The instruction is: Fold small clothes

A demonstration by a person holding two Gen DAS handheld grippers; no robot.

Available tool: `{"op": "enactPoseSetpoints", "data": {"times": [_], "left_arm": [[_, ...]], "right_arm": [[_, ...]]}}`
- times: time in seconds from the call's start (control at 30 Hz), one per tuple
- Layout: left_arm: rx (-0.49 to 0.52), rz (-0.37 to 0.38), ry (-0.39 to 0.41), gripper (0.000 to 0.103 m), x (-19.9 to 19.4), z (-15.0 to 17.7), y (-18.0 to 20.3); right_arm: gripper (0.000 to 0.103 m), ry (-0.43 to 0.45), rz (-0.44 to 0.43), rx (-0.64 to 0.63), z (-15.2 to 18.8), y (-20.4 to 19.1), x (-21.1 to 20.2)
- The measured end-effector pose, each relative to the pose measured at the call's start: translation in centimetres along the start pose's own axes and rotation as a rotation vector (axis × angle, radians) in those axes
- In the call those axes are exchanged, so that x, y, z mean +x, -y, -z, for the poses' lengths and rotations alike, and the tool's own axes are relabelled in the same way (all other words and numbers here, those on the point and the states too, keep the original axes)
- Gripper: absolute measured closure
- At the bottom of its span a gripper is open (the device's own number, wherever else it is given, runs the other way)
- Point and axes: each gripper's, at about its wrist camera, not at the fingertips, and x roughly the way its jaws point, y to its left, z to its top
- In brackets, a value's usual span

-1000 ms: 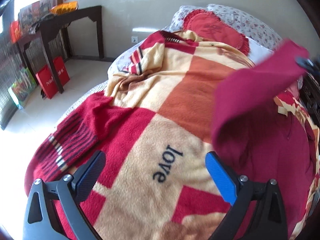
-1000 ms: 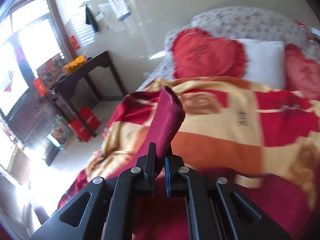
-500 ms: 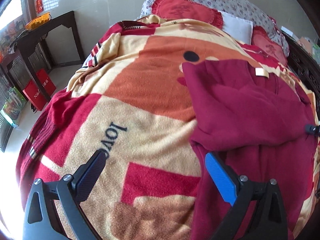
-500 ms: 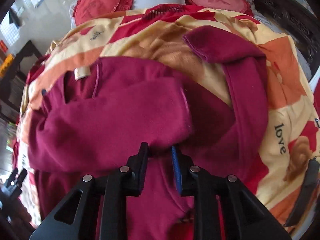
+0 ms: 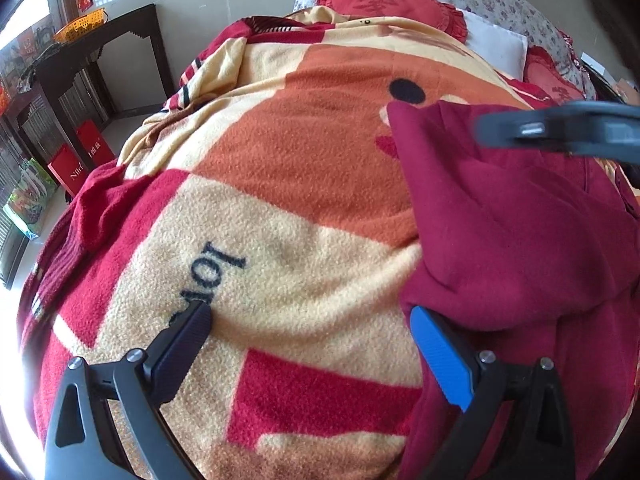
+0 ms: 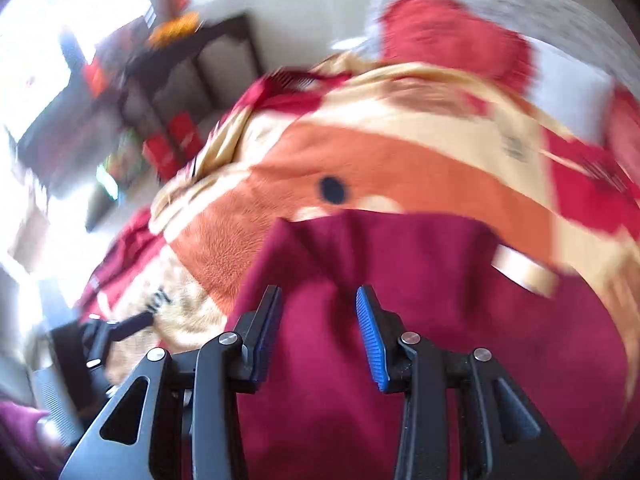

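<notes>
Against the far-left wall: dark side table (image 5: 100, 46) bearing an orange basket (image 5: 80, 28), contents not discernible; red gift bags (image 5: 82, 160) on the floor beneath. Centre: bed under a fleece blanket (image 5: 300, 184), checked in red, cream and orange. Left gripper (image 5: 310, 354): jaws wide apart, holding nothing, left fingertip touching the blanket, blue right pad at the garment's edge. Right of centre: maroon sweater (image 5: 512, 220), flat on the blanket, one sleeve folded across its body. Right gripper (image 6: 318, 320): jaws have just been opening, now partly apart above the sweater (image 6: 400, 272), nothing between them.
</notes>
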Motion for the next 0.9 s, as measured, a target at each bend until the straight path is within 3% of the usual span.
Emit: {"op": "enactPoseSetpoints", "data": {"times": [0.17,0.23,0.3,0.6,0.73,0.9], "left_arm": [[-0.014,0.033,0.006,0.001,0.3,-0.2,-0.6],[-0.019,0.058,0.011,0.001,0.1,-0.3,-1.0],[-0.031,0.071,0.014,0.001,-0.2,-0.4,-1.3],[-0.092,0.051,0.075,0.001,-2.8,-1.9,-3.4],[-0.069,0.059,0.105,0.001,-3.8,-2.7,-2.4],[-0.038,0.089,0.121,0.001,-4.0,-3.6,-0.1]], "right_arm": [[0.084,-0.113,0.040,-0.121,-1.3,-1.2,7.2],[0.103,-0.094,-0.002,-0.088,-1.4,-0.7,7.4],[0.103,-0.049,-0.092,-0.060,-1.8,-0.8,6.4],[0.103,-0.013,-0.098,0.005,-2.7,-2.6,8.9],[0.103,-0.020,-0.150,0.101,-2.0,-0.9,5.9],[0.092,0.038,0.043,0.147,3.5,4.2,-3.1]]}}
